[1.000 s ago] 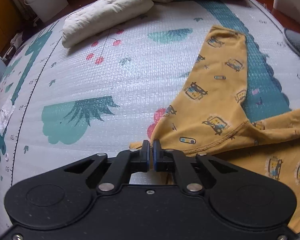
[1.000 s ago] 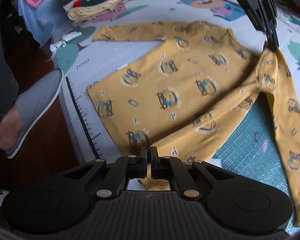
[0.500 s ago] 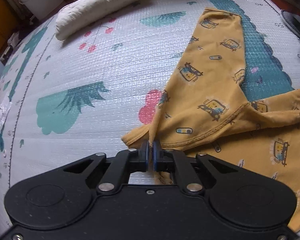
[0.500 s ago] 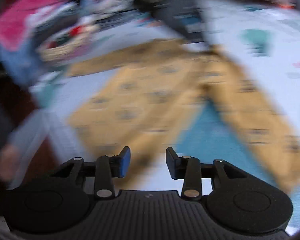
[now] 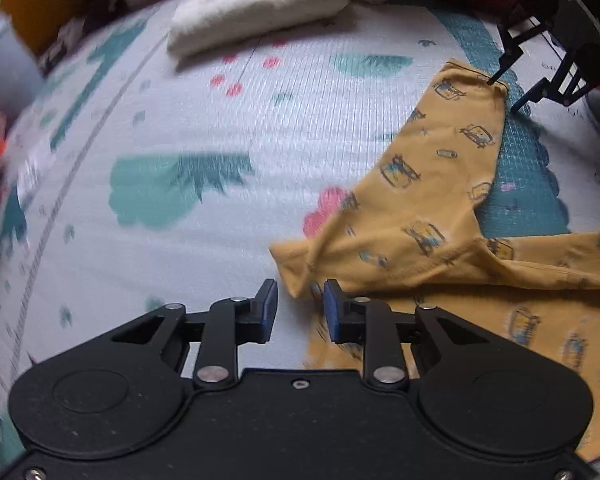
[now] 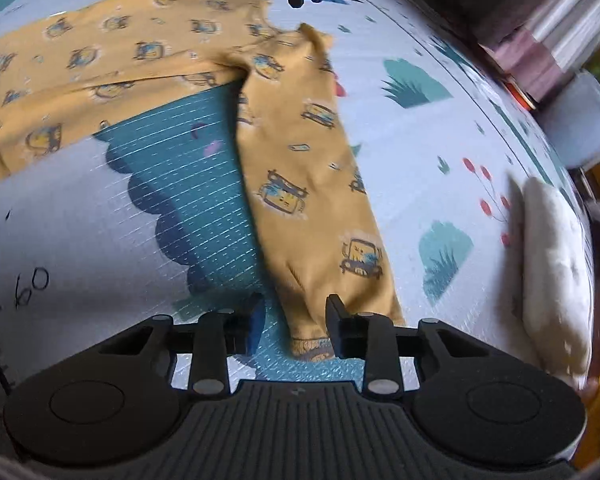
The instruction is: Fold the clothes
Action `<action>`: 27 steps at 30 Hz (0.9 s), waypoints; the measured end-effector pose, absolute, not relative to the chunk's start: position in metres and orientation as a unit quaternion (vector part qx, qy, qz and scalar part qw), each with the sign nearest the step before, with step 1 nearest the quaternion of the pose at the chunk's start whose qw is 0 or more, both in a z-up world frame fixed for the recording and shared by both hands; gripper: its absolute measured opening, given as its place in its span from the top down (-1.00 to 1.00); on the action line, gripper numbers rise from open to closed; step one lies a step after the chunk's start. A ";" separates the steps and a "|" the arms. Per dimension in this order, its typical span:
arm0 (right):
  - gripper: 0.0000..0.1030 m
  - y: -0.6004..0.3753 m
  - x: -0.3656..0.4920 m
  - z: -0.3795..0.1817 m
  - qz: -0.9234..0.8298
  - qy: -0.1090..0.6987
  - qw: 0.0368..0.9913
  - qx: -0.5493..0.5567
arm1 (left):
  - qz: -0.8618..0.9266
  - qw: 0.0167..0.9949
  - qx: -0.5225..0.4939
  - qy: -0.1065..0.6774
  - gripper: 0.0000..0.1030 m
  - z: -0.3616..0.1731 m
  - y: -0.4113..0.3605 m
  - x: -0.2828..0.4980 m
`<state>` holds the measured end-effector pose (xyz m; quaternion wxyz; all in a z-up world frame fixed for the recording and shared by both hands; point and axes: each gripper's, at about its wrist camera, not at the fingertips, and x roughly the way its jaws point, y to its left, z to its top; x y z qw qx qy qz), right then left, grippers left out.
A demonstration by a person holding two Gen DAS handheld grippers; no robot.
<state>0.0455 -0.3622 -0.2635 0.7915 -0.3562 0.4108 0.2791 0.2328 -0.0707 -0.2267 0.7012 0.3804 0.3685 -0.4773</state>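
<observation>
Both grippers have let go since the earlier frames. Left gripper [image 5: 296,300]: its jaws have just been opening and stand a little apart, with the bunched shoulder corner of the yellow shirt [image 5: 427,208] lying just ahead of them, unpinched. Right gripper [image 6: 294,310] has swung across to the sleeve [image 6: 311,184]; its jaws, closing slightly, stand apart astride the cuff without pressing it. Shirt lies flat on the play mat [image 6: 399,128], sleeve's long axis running from the shoulder toward the right gripper, body stretching away sideways. White folded pad [image 6: 555,264] rests near the mat's edge.
</observation>
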 end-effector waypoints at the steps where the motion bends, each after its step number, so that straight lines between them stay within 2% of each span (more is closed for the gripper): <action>1: 0.34 -0.368 0.051 -0.262 0.282 0.421 0.794 -0.337 | -0.470 0.707 0.367 0.381 0.55 -0.229 -0.067 0.235; 3: 0.44 -0.371 0.055 -0.261 0.290 0.435 0.797 -0.303 | -0.463 0.718 0.333 0.398 0.55 -0.233 -0.062 0.241; 4: 0.58 -0.373 0.058 -0.260 0.294 0.441 0.798 -0.286 | -0.468 0.720 0.333 0.390 0.55 -0.234 -0.063 0.240; 6: 0.68 -0.374 0.057 -0.260 0.298 0.445 0.799 -0.275 | -0.478 0.721 0.339 0.370 0.55 -0.236 -0.065 0.237; 8: 0.79 -0.373 0.058 -0.260 0.296 0.445 0.801 -0.270 | -0.499 0.700 0.398 0.321 0.55 -0.241 -0.075 0.225; 12: 0.95 -0.374 0.060 -0.259 0.293 0.439 0.807 -0.264 | -0.517 0.654 0.466 0.297 0.55 -0.259 -0.093 0.221; 14: 0.95 -0.373 0.059 -0.256 0.293 0.433 0.810 -0.266 | -0.519 0.641 0.482 0.295 0.56 -0.266 -0.100 0.222; 15: 0.95 -0.373 0.057 -0.253 0.292 0.427 0.813 -0.267 | -0.522 0.636 0.483 0.299 0.67 -0.267 -0.101 0.223; 16: 0.95 -0.374 0.056 -0.249 0.290 0.422 0.817 -0.265 | -0.527 0.633 0.481 0.302 0.93 -0.266 -0.101 0.223; 22: 0.95 -0.377 0.051 -0.222 0.287 0.393 0.835 -0.256 | -0.549 0.605 0.492 0.301 0.96 -0.242 -0.084 0.219; 27: 0.95 -0.374 0.051 -0.193 0.298 0.377 0.847 -0.229 | -0.525 0.621 0.492 0.312 0.96 -0.256 -0.083 0.224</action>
